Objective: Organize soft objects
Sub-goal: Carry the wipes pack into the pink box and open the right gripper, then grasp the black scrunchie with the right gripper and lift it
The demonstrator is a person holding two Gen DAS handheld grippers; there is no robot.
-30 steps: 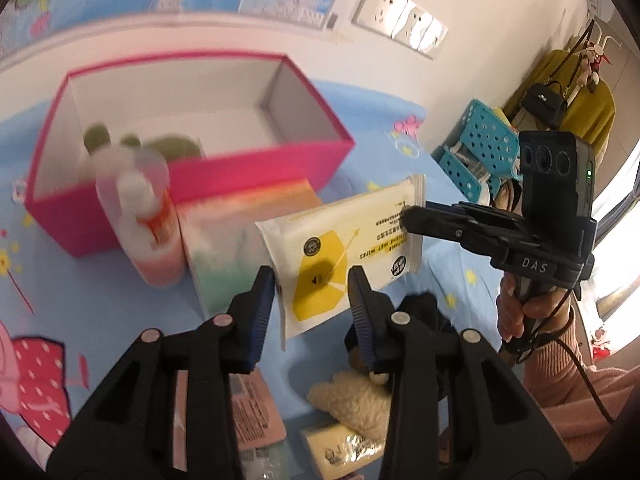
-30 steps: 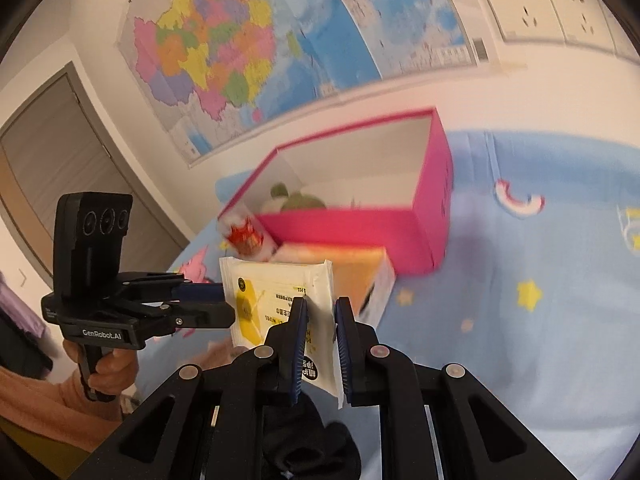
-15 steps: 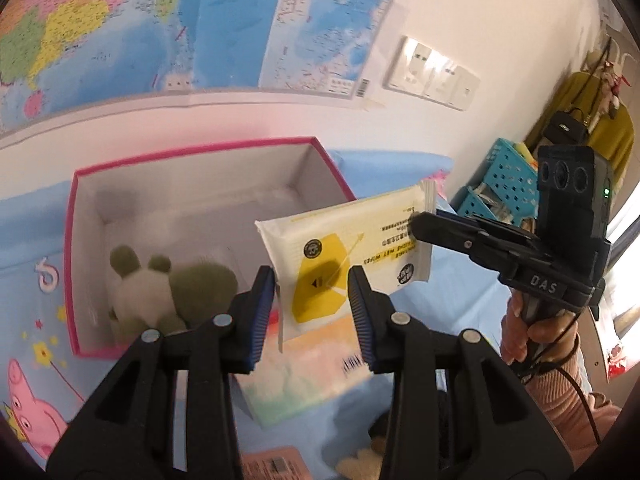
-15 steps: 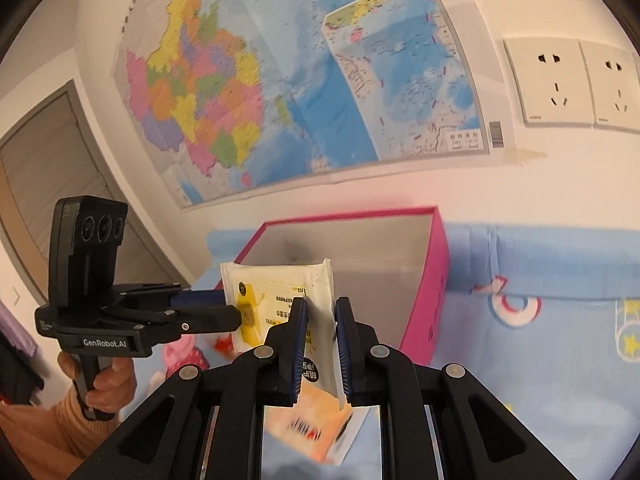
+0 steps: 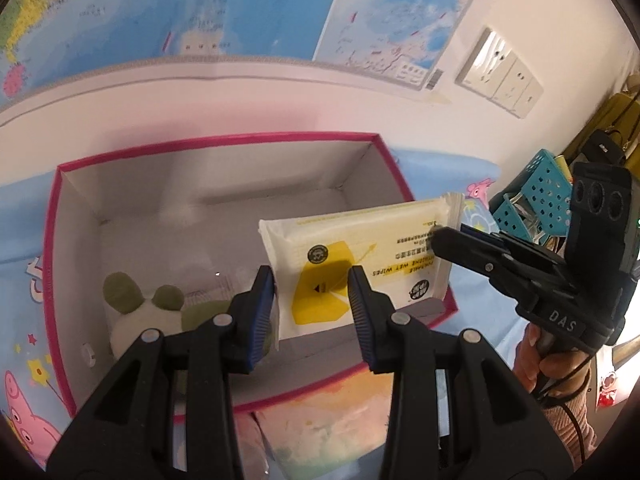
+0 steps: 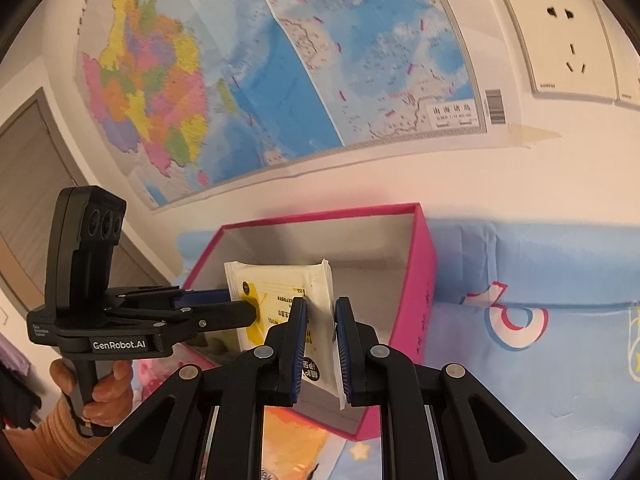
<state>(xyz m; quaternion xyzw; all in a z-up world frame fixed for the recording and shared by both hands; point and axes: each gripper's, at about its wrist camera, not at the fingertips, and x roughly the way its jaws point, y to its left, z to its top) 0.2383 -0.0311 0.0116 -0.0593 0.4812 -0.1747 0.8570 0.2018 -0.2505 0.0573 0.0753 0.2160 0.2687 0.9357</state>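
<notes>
A white and yellow pack of wet wipes (image 5: 360, 256) is held in the air over the open pink box (image 5: 224, 142), between both grippers. My left gripper (image 5: 312, 304) is shut on the pack's left end. My right gripper (image 6: 320, 340) is shut on its right end; it also shows in the left wrist view (image 5: 444, 236). The pack (image 6: 280, 296) hangs above the box's right part (image 6: 416, 292). A green and white plush toy (image 5: 148, 312) lies inside the box at the left.
The box stands on a blue cartoon-print cloth (image 6: 540, 340) against a wall with maps (image 6: 280, 60) and sockets (image 6: 560, 44). A pastel packet (image 5: 332, 428) lies in front of the box. A teal basket (image 5: 536, 196) stands at the right.
Both grippers have carried the pack up and forward from the cloth to above the box. The bottle and items on the cloth have dropped out of view.
</notes>
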